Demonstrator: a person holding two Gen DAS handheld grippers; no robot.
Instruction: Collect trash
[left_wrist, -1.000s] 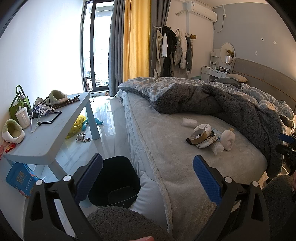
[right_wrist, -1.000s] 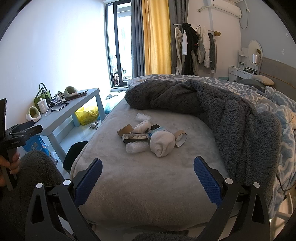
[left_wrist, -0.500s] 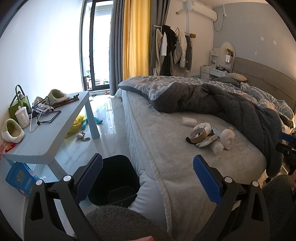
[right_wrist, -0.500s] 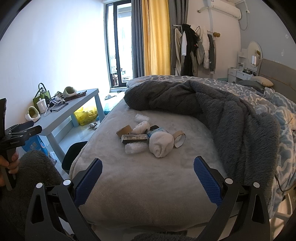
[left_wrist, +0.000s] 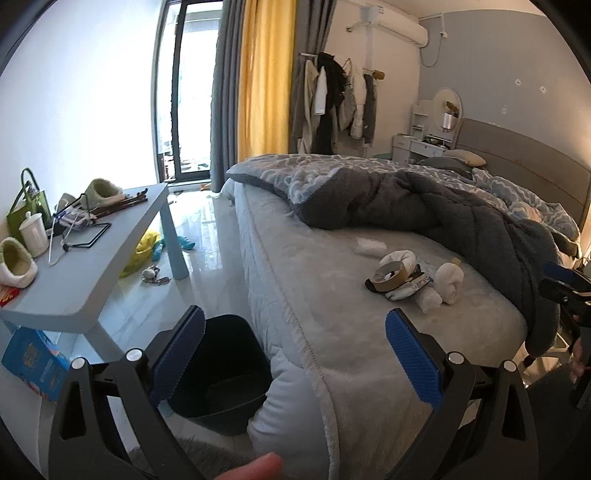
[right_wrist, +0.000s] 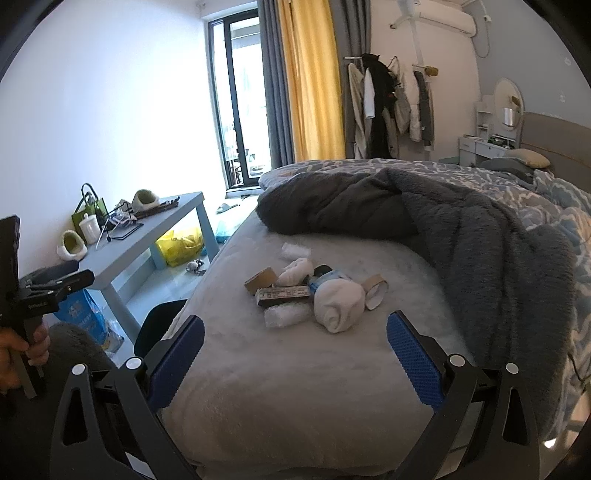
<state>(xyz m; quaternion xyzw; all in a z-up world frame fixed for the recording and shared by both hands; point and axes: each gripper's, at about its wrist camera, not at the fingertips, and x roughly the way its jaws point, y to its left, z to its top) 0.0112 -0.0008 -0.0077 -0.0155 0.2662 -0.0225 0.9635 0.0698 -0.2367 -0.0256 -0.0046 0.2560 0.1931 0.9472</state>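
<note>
So we've got both claws spread wide with nothing in them. The left claw (left_wrist: 293, 354) hangs over the corner of the bed (left_wrist: 332, 332), and the right claw (right_wrist: 295, 354) faces the bed's foot end, pointing at the trash pile (right_wrist: 314, 295).

The pile sits on the bare grey part of the bed, near the edge of the dark blanket (right_wrist: 461, 229): a white balled-up wad (right_wrist: 340, 304), a tape roll core (right_wrist: 375, 291), a small printed box (right_wrist: 284, 295), a clear plastic wrapper (right_wrist: 286, 315) and another wrapper (right_wrist: 295, 251) a bit apart behind. The black bin (left_wrist: 221, 369) stands on the floor right against the bed corner, just under the left claw.

Our take on doing this well: start with the right claw on the nearest piece, probably the wad or the wrapper, since they stick out of the heap and can be pinched without dragging the rest. The bed is soft, so we'd come in low and close on the item itself, not on the fluffy cover. The plastic wrapper will likely crush and slip, so grab it mid-body.

Room-wise, the blue surface (left_wrist: 92, 273) on the left carries slippers, a white cup, a green bag and some cables. There's a yellow bag and bits on the floor beneath it, and a blue packet near its leg. None of that is in reach right now.
</note>
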